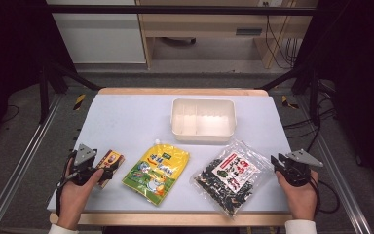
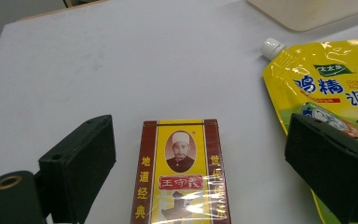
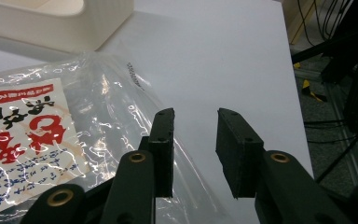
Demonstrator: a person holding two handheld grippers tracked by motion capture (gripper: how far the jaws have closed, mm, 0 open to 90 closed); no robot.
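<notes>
Stood on a white table point(image 1: 126, 117), with a cream divided tub point(image 1: 203, 119) at the far middle, empty, plainly placed within reach of both hands as the place to load. Left bare room all round the tub and along the far left. Lay in a row near the front edge: clear bag of dark dried food point(image 1: 230, 176) on the right, its corner close to that edge; yellow spouted pouch point(image 1: 157, 171) in the middle; small red-and-yellow box point(image 2: 181, 179) on the left. Straddled that box with the left gripper point(image 2: 200, 168), jaws wide apart, nothing pinched yet. Hovered just beside the bag with the right gripper point(image 3: 195, 149), jaws parted, empty.
</notes>
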